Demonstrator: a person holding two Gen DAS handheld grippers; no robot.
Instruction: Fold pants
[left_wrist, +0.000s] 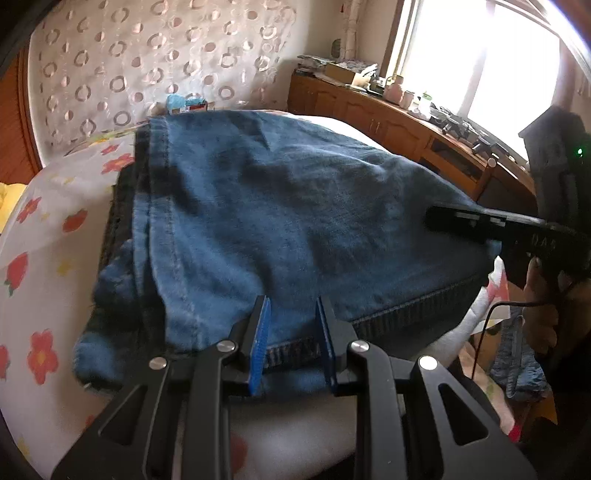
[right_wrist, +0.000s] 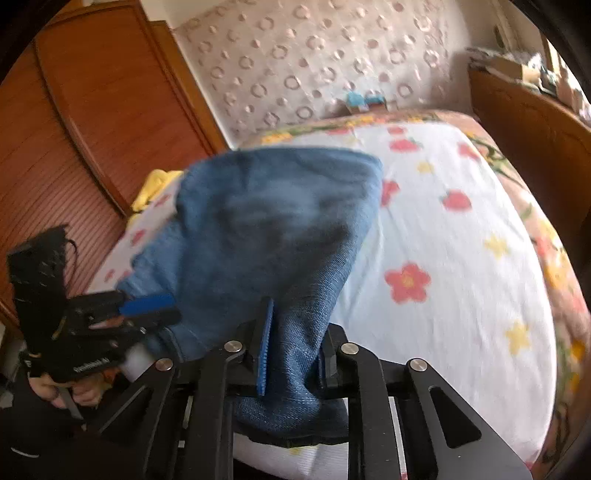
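Blue denim pants (left_wrist: 280, 221): lying folded on floral bedsheet (right_wrist: 461, 236), near edge being lifted. Left gripper (left_wrist: 293, 332) and right gripper (right_wrist: 295, 343) both clenching denim. Next, probably: carrying fold across evenly.
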